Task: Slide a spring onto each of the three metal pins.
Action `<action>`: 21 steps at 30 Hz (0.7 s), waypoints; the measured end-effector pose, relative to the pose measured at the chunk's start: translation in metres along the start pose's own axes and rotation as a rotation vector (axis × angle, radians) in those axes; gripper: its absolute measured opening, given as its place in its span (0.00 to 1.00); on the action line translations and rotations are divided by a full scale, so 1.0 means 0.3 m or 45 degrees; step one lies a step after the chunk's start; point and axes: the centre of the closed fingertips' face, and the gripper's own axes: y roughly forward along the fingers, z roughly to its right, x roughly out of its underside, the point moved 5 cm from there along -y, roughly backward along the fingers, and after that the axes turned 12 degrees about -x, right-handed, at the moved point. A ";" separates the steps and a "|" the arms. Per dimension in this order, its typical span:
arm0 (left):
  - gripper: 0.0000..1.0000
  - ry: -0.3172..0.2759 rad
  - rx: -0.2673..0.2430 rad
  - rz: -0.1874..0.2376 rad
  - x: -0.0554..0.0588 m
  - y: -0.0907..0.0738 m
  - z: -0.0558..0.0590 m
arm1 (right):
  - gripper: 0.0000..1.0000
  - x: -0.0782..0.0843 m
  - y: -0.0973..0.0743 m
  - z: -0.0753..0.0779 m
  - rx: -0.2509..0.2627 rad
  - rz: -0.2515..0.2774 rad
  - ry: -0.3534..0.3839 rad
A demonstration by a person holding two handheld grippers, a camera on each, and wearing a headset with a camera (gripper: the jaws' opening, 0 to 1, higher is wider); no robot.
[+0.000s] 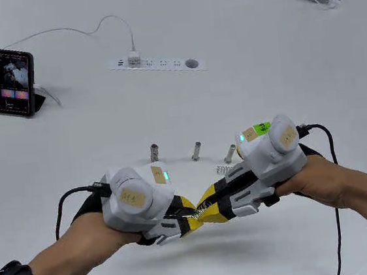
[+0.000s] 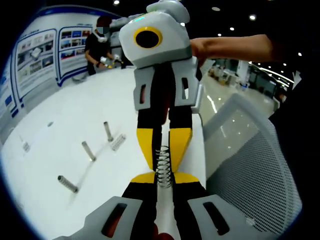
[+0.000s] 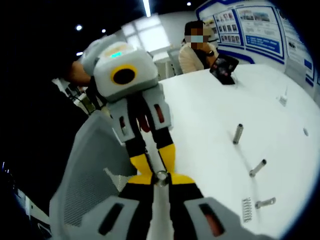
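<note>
The held spring (image 2: 163, 167) hangs in the air between the two sets of tips, above the near part of the white workbench (image 1: 72, 136). One end sits in the left gripper (image 2: 165, 181) and the other in the right gripper (image 2: 163, 149), and each pair of jaws looks pressed together on its end. Its long axis runs from hand to hand, roughly level, so it lies across the axes of the three pins. These stand in a row farther from the person: left pin (image 1: 154, 152), middle pin (image 1: 197, 150), right pin (image 1: 230, 153). The right gripper is the nearer to that row, so I judge it would have to take the spring alone and turn it end-down over a pin. A loose spring (image 1: 221, 169) lies flat just beside the right pin. The left pin looks ribbed, perhaps already sleeved by a spring, but it is too small to tell. The yellow tips hide how deep each end sits in the jaws.
</note>
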 end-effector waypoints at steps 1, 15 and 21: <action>0.11 0.007 -0.004 0.001 0.000 0.001 -0.001 | 0.12 0.000 0.000 0.002 0.004 0.004 -0.001; 0.22 -0.034 -0.044 -0.022 0.034 0.000 -0.024 | 0.12 0.018 -0.020 0.002 0.042 0.051 0.021; 0.24 -0.073 -0.082 -0.033 0.064 -0.013 -0.051 | 0.12 0.038 -0.039 0.003 0.060 0.046 0.039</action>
